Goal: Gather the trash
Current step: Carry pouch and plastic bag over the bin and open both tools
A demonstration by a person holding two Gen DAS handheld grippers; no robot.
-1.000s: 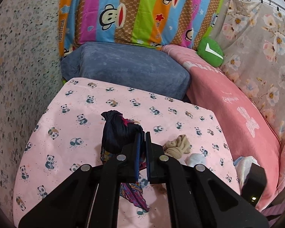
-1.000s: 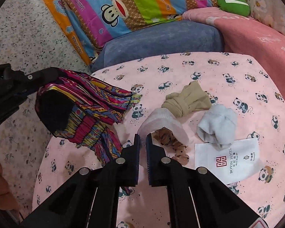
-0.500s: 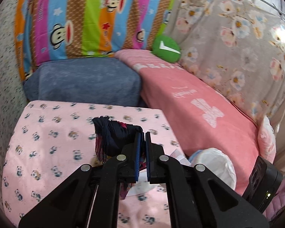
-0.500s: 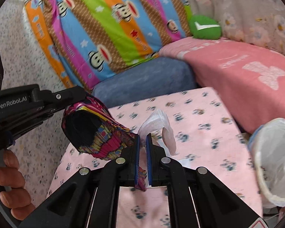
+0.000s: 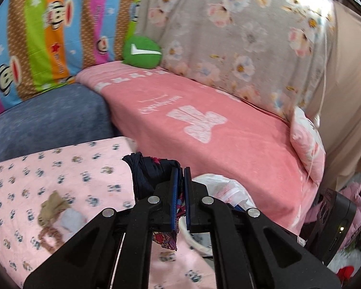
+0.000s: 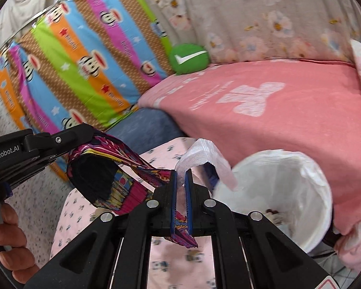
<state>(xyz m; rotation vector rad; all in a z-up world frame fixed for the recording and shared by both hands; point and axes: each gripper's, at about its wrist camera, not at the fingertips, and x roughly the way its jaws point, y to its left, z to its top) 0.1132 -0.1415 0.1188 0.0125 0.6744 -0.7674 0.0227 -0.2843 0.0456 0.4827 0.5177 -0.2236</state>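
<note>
My left gripper [image 5: 180, 175] is shut on a dark, multicoloured striped cloth [image 5: 154, 171] and holds it in the air above the pink panda-print table [image 5: 60, 168]. The same cloth [image 6: 103, 175] hangs from that gripper in the right wrist view. My right gripper [image 6: 180, 178] is shut on a crumpled clear plastic wrapper [image 6: 202, 154], held beside the rim of a white-lined trash bin [image 6: 276, 192]. The bin [image 5: 219, 187] shows partly behind my left fingers. Some debris lies at the bin's bottom.
A tan cloth [image 5: 50, 207], a pale cloth [image 5: 69, 219] and a brown item [image 5: 48, 236] lie on the table. A pink-covered sofa [image 5: 204, 130] and a blue cushion [image 5: 50, 118] stand behind. A pink quilted item [image 5: 356, 197] lies on the floor at right.
Both grippers have swung right from over the table toward the trash bin, each keeping its load. The bin now fills the right wrist view's lower right.
</note>
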